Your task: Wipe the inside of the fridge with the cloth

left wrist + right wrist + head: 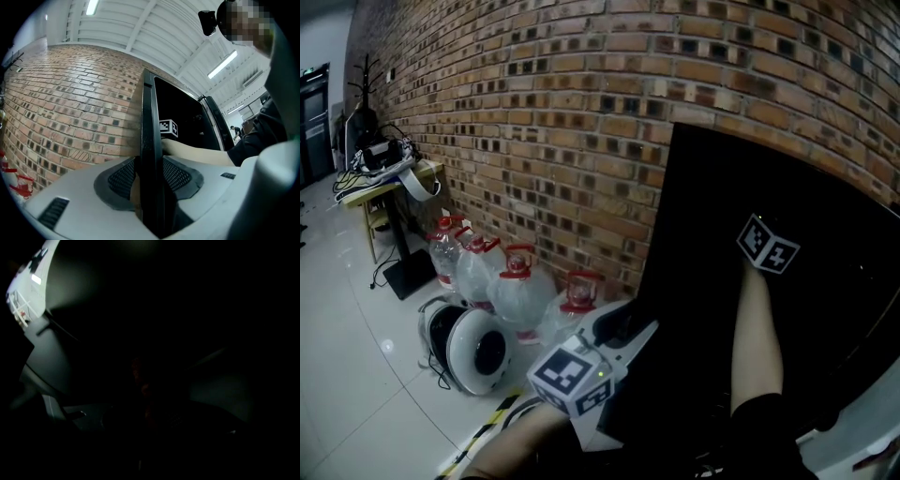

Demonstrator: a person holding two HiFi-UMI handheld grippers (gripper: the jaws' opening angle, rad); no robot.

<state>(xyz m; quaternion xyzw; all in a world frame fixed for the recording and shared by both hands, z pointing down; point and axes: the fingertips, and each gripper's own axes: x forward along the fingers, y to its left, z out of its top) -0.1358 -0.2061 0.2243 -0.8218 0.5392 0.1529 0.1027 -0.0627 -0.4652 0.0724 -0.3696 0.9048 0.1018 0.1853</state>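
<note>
Fridge door (148,117) edge clamped in left tongs (150,180), right tongs (766,246) behind it, state unreadable

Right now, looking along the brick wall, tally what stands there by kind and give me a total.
water jugs with red caps: 4, though the far ones overlap
white round device: 1
table: 1
total: 6

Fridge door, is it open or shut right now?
Open. The left gripper clamps the fridge door by its thin edge, and the person's arm reaches past it into the dark inside.
</note>
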